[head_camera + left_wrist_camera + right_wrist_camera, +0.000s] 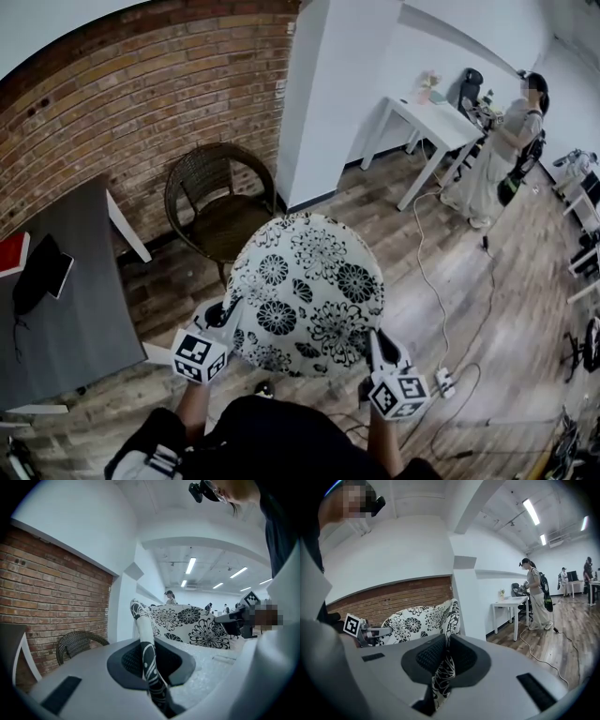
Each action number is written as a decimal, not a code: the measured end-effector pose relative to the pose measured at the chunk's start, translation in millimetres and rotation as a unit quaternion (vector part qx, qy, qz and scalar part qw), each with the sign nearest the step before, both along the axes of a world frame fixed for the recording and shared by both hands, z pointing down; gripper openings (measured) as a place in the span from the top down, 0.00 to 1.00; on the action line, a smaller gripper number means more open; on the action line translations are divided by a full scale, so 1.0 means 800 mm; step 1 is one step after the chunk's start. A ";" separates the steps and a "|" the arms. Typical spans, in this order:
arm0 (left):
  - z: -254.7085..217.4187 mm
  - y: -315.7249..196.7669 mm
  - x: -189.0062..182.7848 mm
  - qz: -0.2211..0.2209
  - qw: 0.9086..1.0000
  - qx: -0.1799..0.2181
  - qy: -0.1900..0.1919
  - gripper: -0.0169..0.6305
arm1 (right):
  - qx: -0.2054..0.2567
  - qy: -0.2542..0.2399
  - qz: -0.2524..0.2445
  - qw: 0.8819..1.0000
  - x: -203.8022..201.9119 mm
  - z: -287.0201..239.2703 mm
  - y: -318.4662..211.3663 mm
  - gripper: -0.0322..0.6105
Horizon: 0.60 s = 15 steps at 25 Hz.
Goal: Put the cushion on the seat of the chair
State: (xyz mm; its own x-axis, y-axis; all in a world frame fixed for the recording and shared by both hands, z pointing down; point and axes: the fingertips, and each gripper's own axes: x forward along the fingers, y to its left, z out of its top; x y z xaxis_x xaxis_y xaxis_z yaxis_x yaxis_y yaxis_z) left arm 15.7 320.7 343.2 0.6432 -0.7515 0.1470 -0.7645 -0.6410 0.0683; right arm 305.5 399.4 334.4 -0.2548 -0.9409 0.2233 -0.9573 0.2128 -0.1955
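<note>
A round white cushion with black flowers [305,292] hangs flat in the air between both grippers. My left gripper [231,315] is shut on its near left edge, and the fabric [149,665] runs pinched between the pads. At the near right edge my right gripper [373,345] is shut on the cushion [444,667] too. The dark wicker chair [217,202] stands just beyond the cushion, by the brick wall; its seat [225,222] is bare. It also shows low left in the left gripper view as a wicker chair [77,644].
A grey table [66,309] with a black object and a red book is at left. A white pillar [323,103] stands right of the chair. Further right are a white desk [431,127], a standing person [502,150] and cables [436,309] on the wood floor.
</note>
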 end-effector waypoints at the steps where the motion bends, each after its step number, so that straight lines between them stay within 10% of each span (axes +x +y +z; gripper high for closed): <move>1: 0.000 -0.006 -0.002 0.000 1.000 0.000 0.001 0.95 | 0.000 0.001 0.000 1.000 -0.002 -0.001 -0.007 0.91; 15: 0.011 -0.048 -0.021 -0.026 1.000 -0.015 -0.003 0.95 | -0.024 -0.014 -0.032 0.999 -0.029 0.013 -0.078 0.91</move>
State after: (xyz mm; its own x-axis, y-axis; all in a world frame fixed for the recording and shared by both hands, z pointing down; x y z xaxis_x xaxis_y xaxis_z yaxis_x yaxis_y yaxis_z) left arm -1.3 281.9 352.3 0.6022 -0.7790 0.1745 -0.7973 -0.5979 0.0825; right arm 282.6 337.1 344.7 -0.3207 -0.9107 0.2601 -0.9360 0.2627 -0.2342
